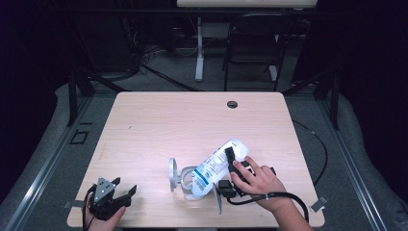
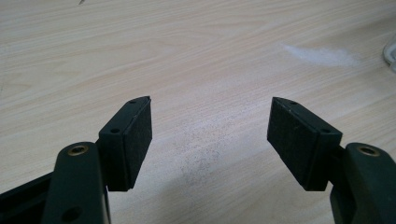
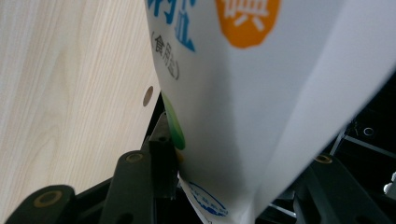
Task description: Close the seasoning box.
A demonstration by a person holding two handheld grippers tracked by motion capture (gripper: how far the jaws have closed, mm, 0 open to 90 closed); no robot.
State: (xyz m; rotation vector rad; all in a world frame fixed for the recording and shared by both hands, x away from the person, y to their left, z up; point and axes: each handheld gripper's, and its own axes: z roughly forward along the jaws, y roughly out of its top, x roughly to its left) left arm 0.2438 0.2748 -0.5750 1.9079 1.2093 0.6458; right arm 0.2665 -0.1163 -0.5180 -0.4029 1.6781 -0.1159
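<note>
Fingers (image 3: 161, 163) of the right gripper (image 1: 231, 161) clamp the soft white pouch (image 1: 216, 168), lower centre of frame; left gripper (image 2: 210, 135) gapes empty; pouch likely limp, best held near its end.

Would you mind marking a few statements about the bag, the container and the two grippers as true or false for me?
1. The right gripper has its jaws closed on the white printed bag. True.
2. The bag stands upright in the middle of the table. False: it is tilted, its lower end over the clear container.
3. The left gripper holds the container. False: its jaws are open above bare wood, with nothing between them.
4. A round hole sits near the table's far edge. True.
5. The bag's print is red and black. False: it shows blue lettering, an orange patch and some green.
</note>
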